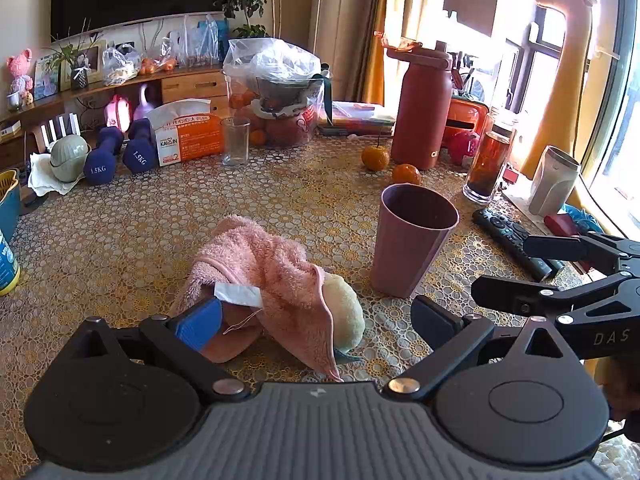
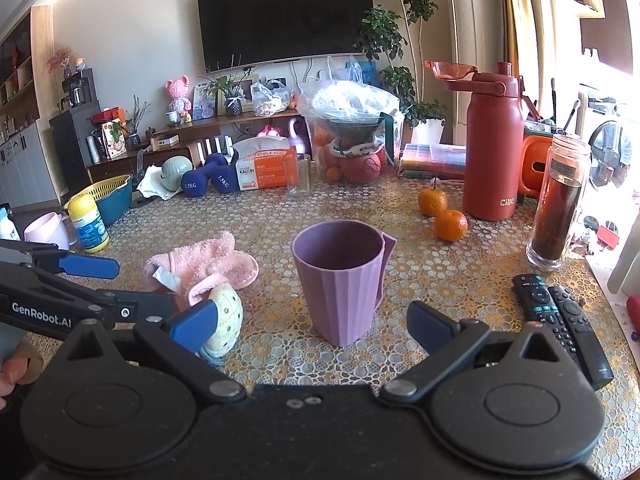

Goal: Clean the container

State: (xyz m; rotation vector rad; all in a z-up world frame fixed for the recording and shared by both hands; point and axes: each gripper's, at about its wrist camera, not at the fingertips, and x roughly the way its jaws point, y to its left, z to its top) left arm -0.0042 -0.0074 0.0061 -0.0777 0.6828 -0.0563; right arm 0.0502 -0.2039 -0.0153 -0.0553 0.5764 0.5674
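The purple cup [image 2: 343,280] stood upright on the bench [image 2: 460,272] just ahead of the right hand-held gripper [image 2: 312,326], centred between its wide-spread jaws and untouched. The left hand-held gripper [image 1: 318,322], equally released, tilted down over the pink cloth [image 1: 264,276] beside the cup. Remotes [image 2: 560,320] crowded the right gripper's right side; bare bench lay ahead beyond the cup.

cup [image 2: 340,280]: upright on worktop [image 2: 280,216] | towel [image 2: 208,264]: left of cup | remotes [image 2: 560,320]: right | oranges [image 2: 442,210]: behind cup
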